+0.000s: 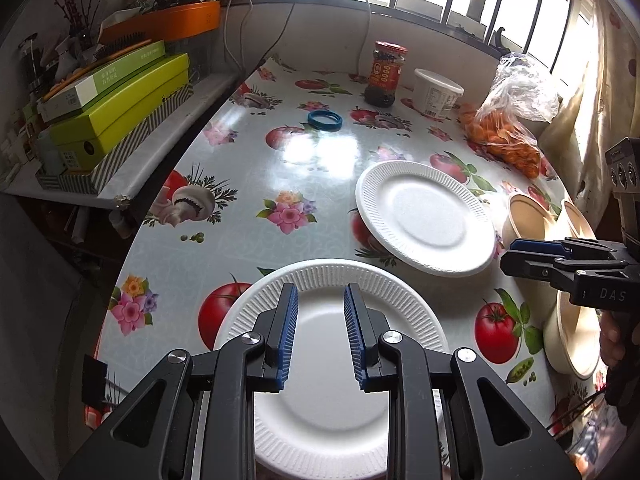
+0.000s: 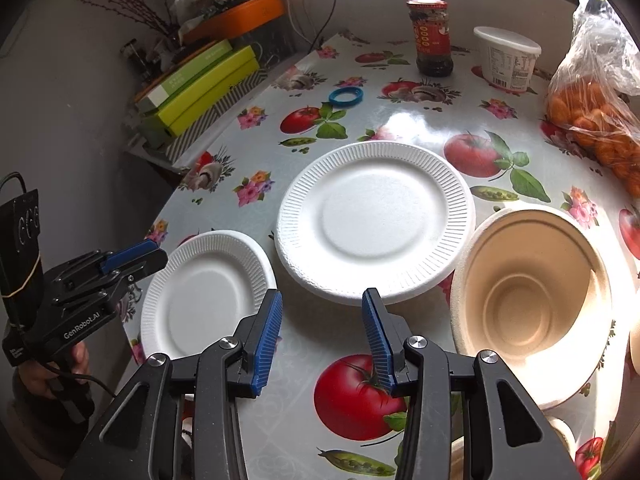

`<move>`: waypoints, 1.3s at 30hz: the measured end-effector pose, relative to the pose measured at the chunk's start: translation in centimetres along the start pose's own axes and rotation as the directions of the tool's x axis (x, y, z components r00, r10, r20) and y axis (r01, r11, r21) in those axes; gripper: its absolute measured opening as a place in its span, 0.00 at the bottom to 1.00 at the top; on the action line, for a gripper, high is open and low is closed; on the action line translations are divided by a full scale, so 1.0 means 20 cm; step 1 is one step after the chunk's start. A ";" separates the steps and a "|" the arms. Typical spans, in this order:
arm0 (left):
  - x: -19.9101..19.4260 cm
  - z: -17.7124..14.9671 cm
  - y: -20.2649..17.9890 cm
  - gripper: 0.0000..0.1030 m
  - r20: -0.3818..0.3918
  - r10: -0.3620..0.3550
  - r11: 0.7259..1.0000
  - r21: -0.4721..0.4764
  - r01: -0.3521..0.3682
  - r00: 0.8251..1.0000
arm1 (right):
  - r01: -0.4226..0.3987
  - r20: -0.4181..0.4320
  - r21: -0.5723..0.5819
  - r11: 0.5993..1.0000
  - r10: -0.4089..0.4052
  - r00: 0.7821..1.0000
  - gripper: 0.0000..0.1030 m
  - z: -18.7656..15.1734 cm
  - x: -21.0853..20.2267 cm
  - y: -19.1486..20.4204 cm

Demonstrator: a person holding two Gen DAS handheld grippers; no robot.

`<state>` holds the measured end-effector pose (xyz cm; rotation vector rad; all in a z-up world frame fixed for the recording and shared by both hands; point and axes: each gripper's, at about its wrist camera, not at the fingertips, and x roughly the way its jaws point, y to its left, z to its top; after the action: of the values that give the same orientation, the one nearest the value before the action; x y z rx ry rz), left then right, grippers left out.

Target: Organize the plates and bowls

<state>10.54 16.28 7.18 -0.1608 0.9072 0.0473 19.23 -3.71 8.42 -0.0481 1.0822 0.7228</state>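
bowl (image 2: 532,300): empty | plates (image 2: 376,220): bare | bag (image 2: 596,120): orange fruit

We see a glossy printed oilcloth on the counter (image 2: 360,128), glaring at centre frame. Both plates (image 2: 376,220) (image 2: 204,292) look like matt white foam with ribbed rims. The bowl (image 2: 532,300) at right is matt beige pulp. The bag (image 2: 592,80), upper right, is crinkled clear plastic.

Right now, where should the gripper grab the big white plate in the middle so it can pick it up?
Probably by the ribbed rim of the big white plate on its near edge, coming in low from the right gripper side. It lies flat, so only the thin rim fits between the fingers.
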 end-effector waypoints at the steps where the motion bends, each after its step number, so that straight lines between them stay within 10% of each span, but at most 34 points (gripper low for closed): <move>1: 0.02 0.01 -0.01 0.24 -0.001 -0.007 1.000 0.004 0.007 1.000 | 0.012 0.005 -0.001 1.000 -0.012 1.000 0.40 0.01 -0.01 -0.02; 14: 0.18 0.16 -0.12 0.24 -0.068 -0.075 0.997 -0.018 0.074 0.995 | 0.103 0.004 0.008 0.995 -0.103 0.995 0.40 0.31 0.01 -0.29; 39: 0.46 0.27 -0.16 0.24 -0.175 -0.089 0.991 -0.115 0.070 0.981 | -0.001 -0.119 0.162 0.987 0.020 0.993 0.27 0.44 0.34 -0.66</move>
<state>20.80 13.69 3.50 -0.3064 1.0780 0.0076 35.35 -7.02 3.19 0.0540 1.2541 0.6455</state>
